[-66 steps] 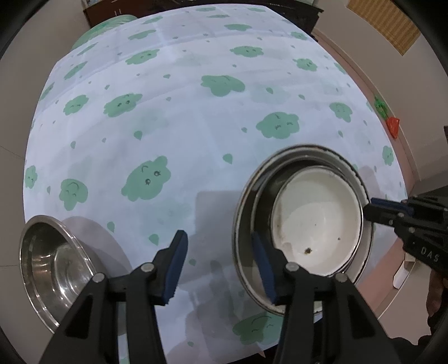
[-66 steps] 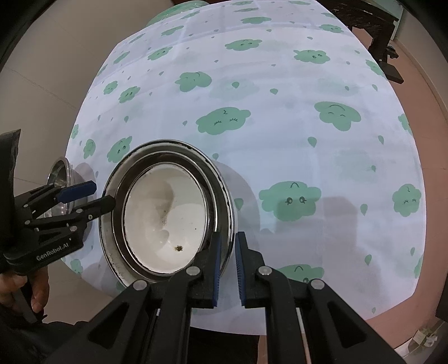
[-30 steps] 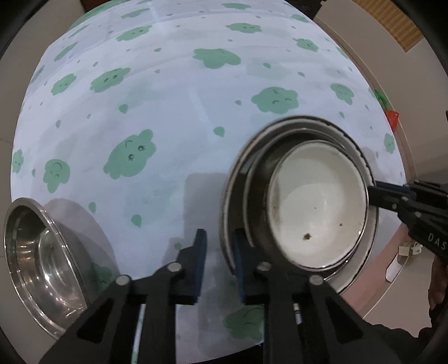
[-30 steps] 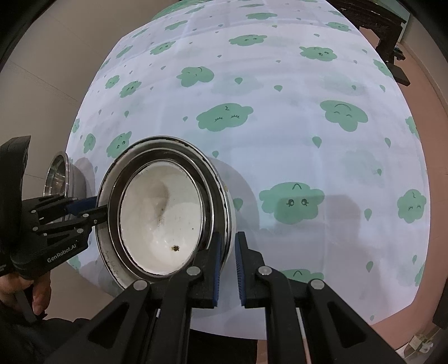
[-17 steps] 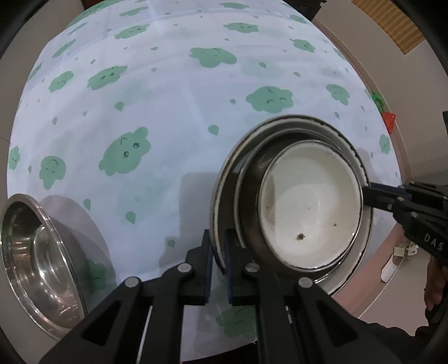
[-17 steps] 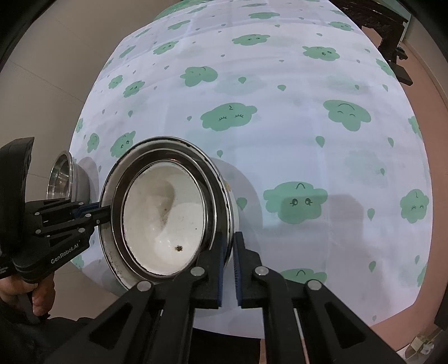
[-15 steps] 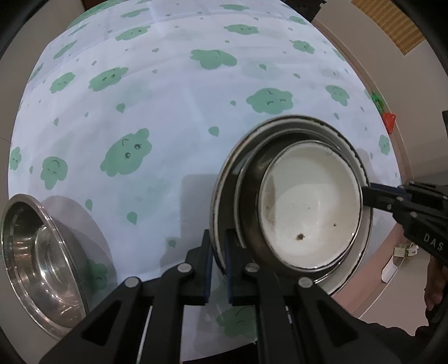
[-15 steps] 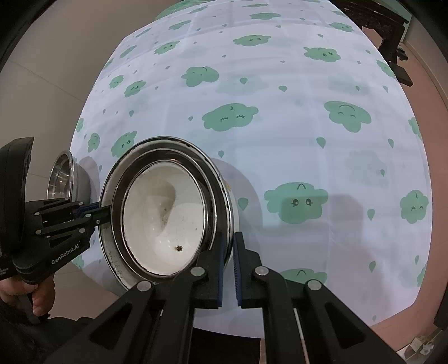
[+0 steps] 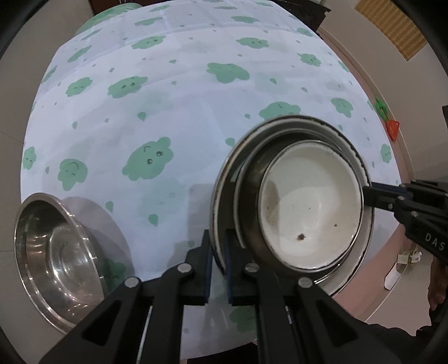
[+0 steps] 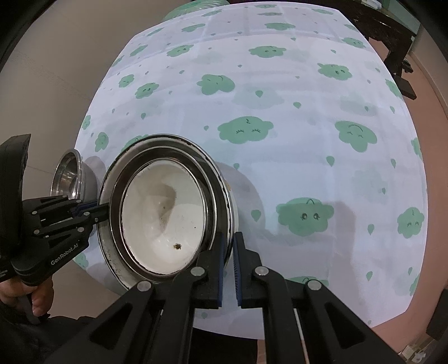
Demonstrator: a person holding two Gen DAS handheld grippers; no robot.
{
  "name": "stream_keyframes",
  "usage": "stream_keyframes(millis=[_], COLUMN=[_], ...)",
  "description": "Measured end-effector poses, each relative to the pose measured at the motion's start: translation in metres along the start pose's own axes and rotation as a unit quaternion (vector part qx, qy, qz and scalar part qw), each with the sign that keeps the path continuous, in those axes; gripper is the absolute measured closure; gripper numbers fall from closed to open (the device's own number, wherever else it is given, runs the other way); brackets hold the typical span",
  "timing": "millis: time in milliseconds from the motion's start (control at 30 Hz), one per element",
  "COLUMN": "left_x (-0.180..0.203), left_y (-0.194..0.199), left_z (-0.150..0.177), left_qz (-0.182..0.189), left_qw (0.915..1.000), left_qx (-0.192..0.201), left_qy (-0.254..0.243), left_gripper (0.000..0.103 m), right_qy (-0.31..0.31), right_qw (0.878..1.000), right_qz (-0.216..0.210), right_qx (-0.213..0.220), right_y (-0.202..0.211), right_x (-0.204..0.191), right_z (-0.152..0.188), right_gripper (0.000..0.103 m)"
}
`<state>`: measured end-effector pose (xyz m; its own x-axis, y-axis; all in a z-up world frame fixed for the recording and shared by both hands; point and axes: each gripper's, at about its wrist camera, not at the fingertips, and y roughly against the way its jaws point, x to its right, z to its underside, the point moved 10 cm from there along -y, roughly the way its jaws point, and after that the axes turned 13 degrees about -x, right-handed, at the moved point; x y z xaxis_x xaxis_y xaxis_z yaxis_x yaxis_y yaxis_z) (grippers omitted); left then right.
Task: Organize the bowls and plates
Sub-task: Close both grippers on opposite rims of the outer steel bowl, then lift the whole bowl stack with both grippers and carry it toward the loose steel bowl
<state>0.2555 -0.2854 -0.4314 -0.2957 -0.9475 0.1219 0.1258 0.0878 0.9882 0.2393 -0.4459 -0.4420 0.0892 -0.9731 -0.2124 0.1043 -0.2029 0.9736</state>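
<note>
A home dining room: a round table under a cloud-print cloth point(image 9: 196, 112), used bowls point(image 9: 308, 207) near its edge, tiled floor point(image 10: 50, 70), dark wooden furniture point(image 10: 392, 25) beyond.

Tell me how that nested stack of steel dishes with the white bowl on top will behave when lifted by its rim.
The nested stack of steel dishes is likely rigid, not floppy. Its polished rim may slip in the left gripper and right gripper, each pinching only a thin edge. The white bowl sits off-centre, so it could shift or rattle.

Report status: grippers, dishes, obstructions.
Left gripper shut on stack rim. Right gripper shut on opposite rim. White bowl nested on top, crumbs inside. Steel bowl apart at table edge; nothing blocking.
</note>
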Motion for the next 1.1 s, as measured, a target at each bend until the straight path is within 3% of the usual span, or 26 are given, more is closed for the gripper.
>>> stream_keyframes(millis=[1100], left_x=[-0.026], left_y=[0.019], left_z=[-0.002], left_qz=[-0.006], left_qw=[0.9996], left_qx=[0.021], left_qy=[0.02], left_gripper=[0.099], right_qy=[0.033], right_qw=[0.999], right_qz=[0.02], right_qx=[0.001], right_y=[0.008], right_x=[-0.027], right_z=[-0.017], right_gripper=[0.096])
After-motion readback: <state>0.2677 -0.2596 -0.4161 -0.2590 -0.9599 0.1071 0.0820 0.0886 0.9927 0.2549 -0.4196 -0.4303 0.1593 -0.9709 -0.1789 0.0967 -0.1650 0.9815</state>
